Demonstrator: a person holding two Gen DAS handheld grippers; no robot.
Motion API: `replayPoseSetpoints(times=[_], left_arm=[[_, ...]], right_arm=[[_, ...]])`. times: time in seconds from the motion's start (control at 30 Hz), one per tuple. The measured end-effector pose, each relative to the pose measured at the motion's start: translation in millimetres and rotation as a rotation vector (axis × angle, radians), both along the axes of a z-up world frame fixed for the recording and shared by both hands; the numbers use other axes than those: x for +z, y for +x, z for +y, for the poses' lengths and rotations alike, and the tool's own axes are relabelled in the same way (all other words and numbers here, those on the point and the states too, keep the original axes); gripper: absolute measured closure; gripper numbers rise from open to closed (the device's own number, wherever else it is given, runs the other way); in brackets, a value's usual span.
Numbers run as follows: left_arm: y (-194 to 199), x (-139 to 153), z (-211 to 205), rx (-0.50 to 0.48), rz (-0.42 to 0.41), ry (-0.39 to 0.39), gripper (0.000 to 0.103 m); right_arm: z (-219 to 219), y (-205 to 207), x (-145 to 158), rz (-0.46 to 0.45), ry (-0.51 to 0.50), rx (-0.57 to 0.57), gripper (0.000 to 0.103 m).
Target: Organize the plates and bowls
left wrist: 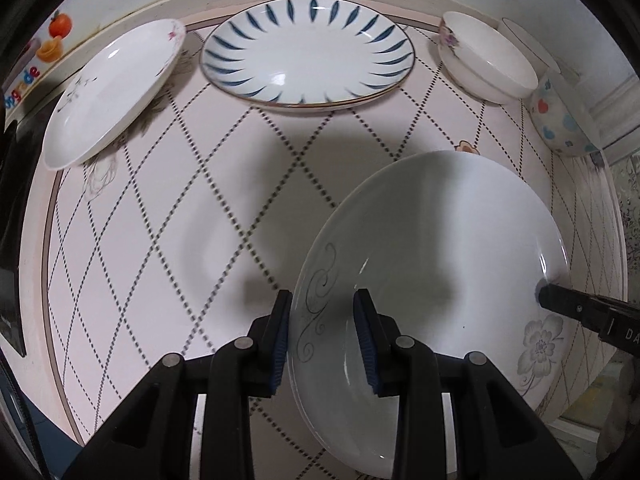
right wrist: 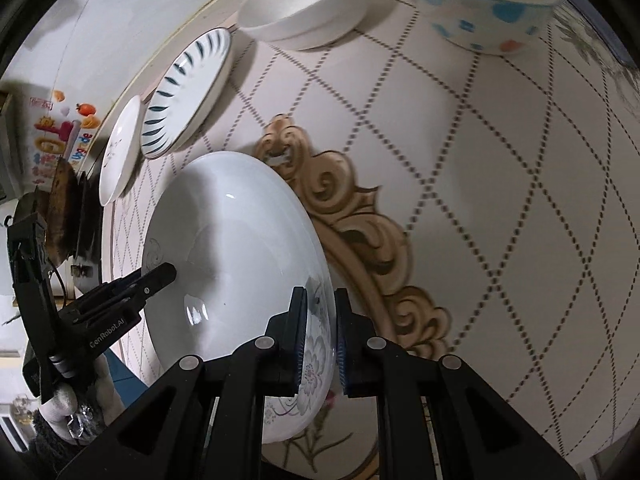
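Observation:
A large white plate point(left wrist: 440, 248) with grey swirls and a grey flower hangs tilted above the table, casting a shadow on it. My left gripper point(left wrist: 324, 336) is shut on its near rim, one pad inside the plate and one outside. On the opposite rim my right gripper point(right wrist: 320, 336) is shut by the flower print of the same plate point(right wrist: 240, 240). Each gripper's finger shows at the plate's edge in the other's view. At the table's back stand a blue-striped plate point(left wrist: 308, 52), a white plate with a pink sprig point(left wrist: 116, 88), a white bowl point(left wrist: 484, 56) and a dotted bowl point(left wrist: 564, 116).
The round table point(left wrist: 160, 220) has a pink diamond-pattern top with a gold ornament point(right wrist: 352, 216) at its middle. A wall and a fruit-print box point(left wrist: 48, 44) lie behind it. A gloved hand point(right wrist: 60, 404) holds the left gripper.

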State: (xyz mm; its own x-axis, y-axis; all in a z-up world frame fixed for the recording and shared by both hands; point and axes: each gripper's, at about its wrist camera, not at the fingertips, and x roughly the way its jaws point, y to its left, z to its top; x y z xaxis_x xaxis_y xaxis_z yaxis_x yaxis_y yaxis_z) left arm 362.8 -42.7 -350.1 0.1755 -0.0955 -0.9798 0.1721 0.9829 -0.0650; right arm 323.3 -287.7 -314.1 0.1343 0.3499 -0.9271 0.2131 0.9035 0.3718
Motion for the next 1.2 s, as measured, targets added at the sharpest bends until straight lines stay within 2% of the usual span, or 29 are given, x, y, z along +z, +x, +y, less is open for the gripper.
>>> replayPoseSetpoints(times=[0.6, 0.67, 0.73, 0.8, 0.93, 0.97, 1.03, 1.07, 1.2], left_arm=[[2.2, 0.0, -29.7, -0.011, -0.018, 0.067, 0.074], [-0.5, 14.8, -25.4, 0.007, -0.03, 0.049, 0.074], [-1.4, 44.8, -10.1, 0.046, -0.071, 0.006, 0.073], [0.5, 75.5, 13.1, 0.095, -0.114, -0.041, 0.071], [18.8, 122.1, 80.1, 0.217, -0.214, -0.08, 0.038], [24.9, 126.0, 96.4, 0.242, -0.233, -0.077, 0.035], [44.5, 121.6, 129.3, 0.282, -0.239, -0.059, 0.034], [55.7, 114.9, 146.4, 0.306, -0.225, -0.047, 0.034], [96.4, 87.4, 205.5, 0.385, -0.18, -0.044, 0.034]], right_arm=[[-15.1, 0.6, -6.6, 0.003, 0.025, 0.028, 0.088], [-17.9, 1.5, -6.6, 0.031, 0.04, 0.019, 0.088], [-25.8, 2.0, -0.5, 0.071, 0.06, -0.008, 0.088], [-36.9, 1.4, 17.2, 0.076, 0.083, -0.056, 0.08], [-36.7, 10.6, 76.0, -0.013, 0.128, -0.091, 0.047], [-28.1, 18.1, 90.9, -0.043, 0.128, -0.08, 0.039], [-0.3, 41.0, 112.3, -0.094, 0.147, -0.041, 0.031], [18.9, 57.2, 117.6, -0.112, 0.161, -0.015, 0.031], [100.5, 130.0, 107.6, -0.14, 0.188, 0.057, 0.031]])
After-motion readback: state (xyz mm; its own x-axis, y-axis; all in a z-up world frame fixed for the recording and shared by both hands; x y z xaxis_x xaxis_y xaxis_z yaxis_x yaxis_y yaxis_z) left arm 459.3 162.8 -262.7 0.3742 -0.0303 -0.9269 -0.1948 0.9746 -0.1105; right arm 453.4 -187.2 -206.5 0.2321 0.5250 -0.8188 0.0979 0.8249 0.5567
